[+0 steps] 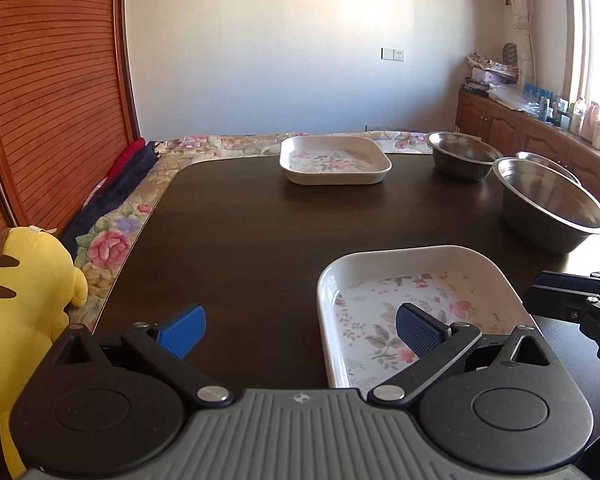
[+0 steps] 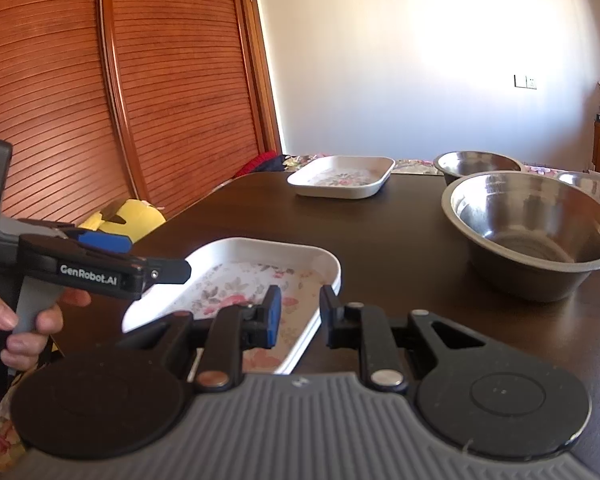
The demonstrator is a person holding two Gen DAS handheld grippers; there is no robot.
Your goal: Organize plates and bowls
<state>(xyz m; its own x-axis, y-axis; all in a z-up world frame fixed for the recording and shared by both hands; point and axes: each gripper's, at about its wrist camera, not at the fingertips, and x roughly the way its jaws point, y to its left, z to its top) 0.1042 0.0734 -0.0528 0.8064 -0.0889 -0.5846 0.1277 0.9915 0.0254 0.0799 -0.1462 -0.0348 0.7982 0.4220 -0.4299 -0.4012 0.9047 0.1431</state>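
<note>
A white square plate with a flower print (image 1: 420, 304) (image 2: 236, 280) lies at the near edge of the dark table. My left gripper (image 1: 300, 330) is wide open above the plate's left rim, one pad over the plate, one over bare table. My right gripper (image 2: 298, 314) straddles the plate's right rim with a narrow gap between its jaws; whether it grips the rim is unclear. A second flower plate (image 1: 334, 160) (image 2: 342, 176) lies at the far side. A large steel bowl (image 1: 550, 206) (image 2: 532, 232) stands to the right, with two smaller steel bowls (image 1: 460, 154) (image 2: 476, 164) behind it.
The dark wooden table (image 1: 240, 232) (image 2: 380, 220) sits on a flowered quilt (image 1: 112, 236). A yellow plush toy (image 1: 24, 292) (image 2: 124, 216) lies off the table's left edge. A slatted wooden panel (image 1: 52, 80) stands at left. A cabinet with clutter (image 1: 540, 124) runs along the right wall.
</note>
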